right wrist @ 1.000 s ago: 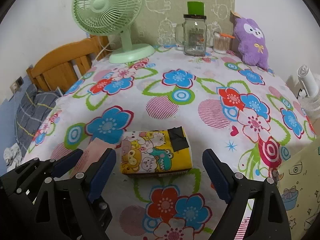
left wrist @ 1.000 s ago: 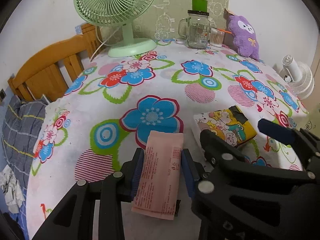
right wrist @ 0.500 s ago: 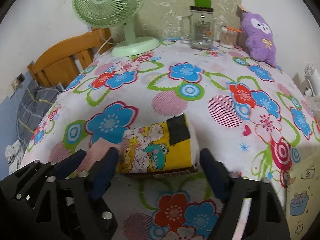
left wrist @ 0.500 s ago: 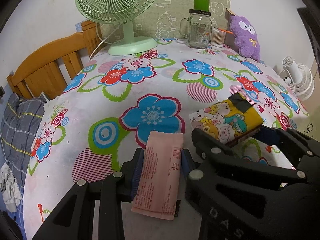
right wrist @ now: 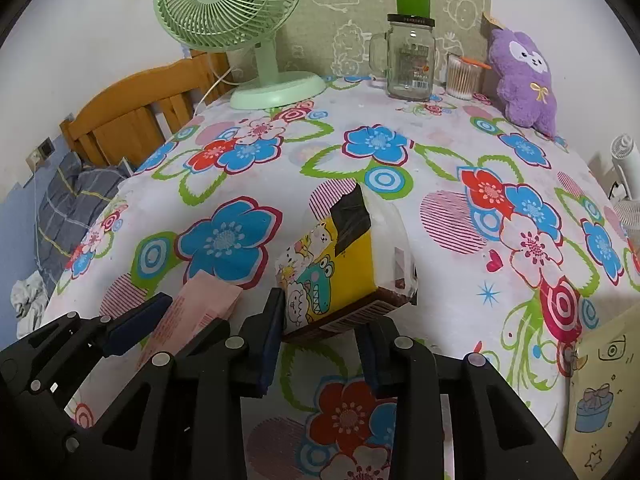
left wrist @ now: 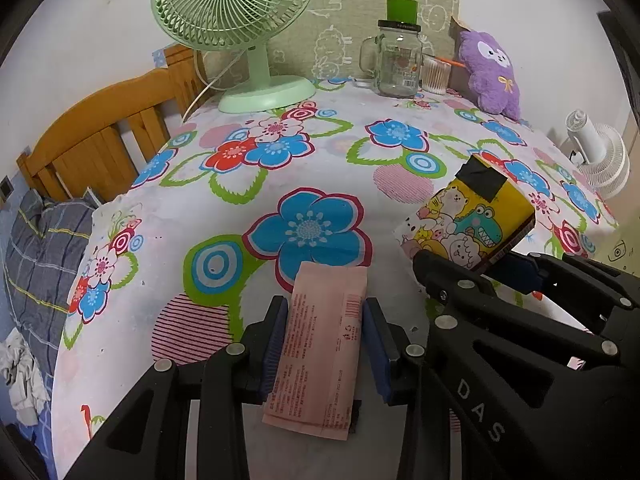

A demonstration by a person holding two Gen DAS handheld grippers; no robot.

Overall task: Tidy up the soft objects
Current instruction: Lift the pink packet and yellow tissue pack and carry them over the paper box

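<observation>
My left gripper (left wrist: 324, 340) is shut on a flat pink packet (left wrist: 320, 344) and holds it above the floral tablecloth (left wrist: 280, 168). My right gripper (right wrist: 320, 336) is shut on a yellow cartoon tissue pack (right wrist: 344, 268) with a black tape patch, tilted and lifted off the cloth. The tissue pack also shows in the left wrist view (left wrist: 468, 224), just right of the pink packet. The left gripper (right wrist: 160, 328) with the pink packet (right wrist: 192, 316) shows at the lower left of the right wrist view. A purple plush toy (right wrist: 524, 80) sits at the far right back.
A green desk fan (left wrist: 248, 32) stands at the back left. A glass jar mug (left wrist: 396, 60) and a small cup of cotton swabs (left wrist: 434, 74) stand at the back. A wooden bed frame (left wrist: 100, 136) is at the left, a white fan (left wrist: 600, 156) beyond the right edge.
My right gripper closed on the tissue pack and lifted it, tilting it. My left gripper kept hold of the pink packet and barely moved.
</observation>
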